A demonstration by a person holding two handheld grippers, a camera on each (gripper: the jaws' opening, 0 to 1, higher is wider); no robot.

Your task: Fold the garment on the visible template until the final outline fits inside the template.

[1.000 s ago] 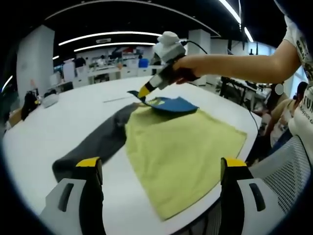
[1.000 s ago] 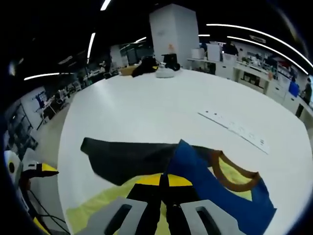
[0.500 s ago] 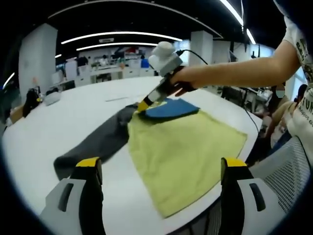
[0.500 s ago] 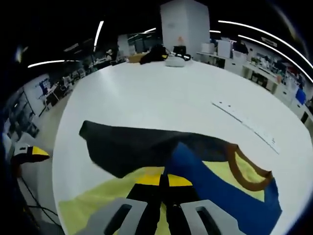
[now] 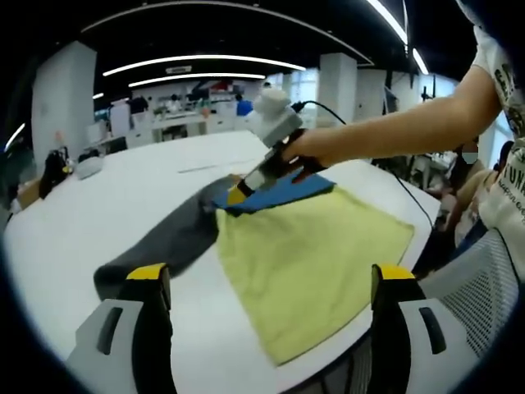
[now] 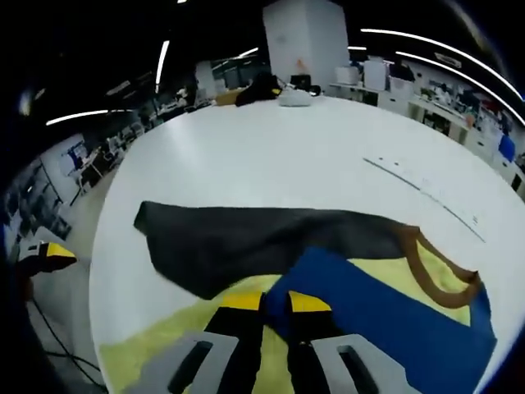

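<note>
Yellow shirt [image 5: 312, 258] lies flat on the white table [image 5: 98, 213], its blue sleeve [image 6: 385, 316] folded in and pinched by the right gripper [image 6: 275, 302], the dark sleeve [image 6: 246, 242] beside it unfolded, the left gripper [image 5: 271, 275] spread wide, so folding's barely begun.

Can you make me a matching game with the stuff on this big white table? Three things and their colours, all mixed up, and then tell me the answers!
Things:
1. sleeve
2. folded-over flap
3. collar band

Colours:
A. brown
B. dark grey
C. blue

Right pairs: 1-B, 2-C, 3-A.

All three belong to the yellow garment on the white table. The right gripper is pinching the edge of the blue flap, and the left gripper is open and not touching anything.
</note>
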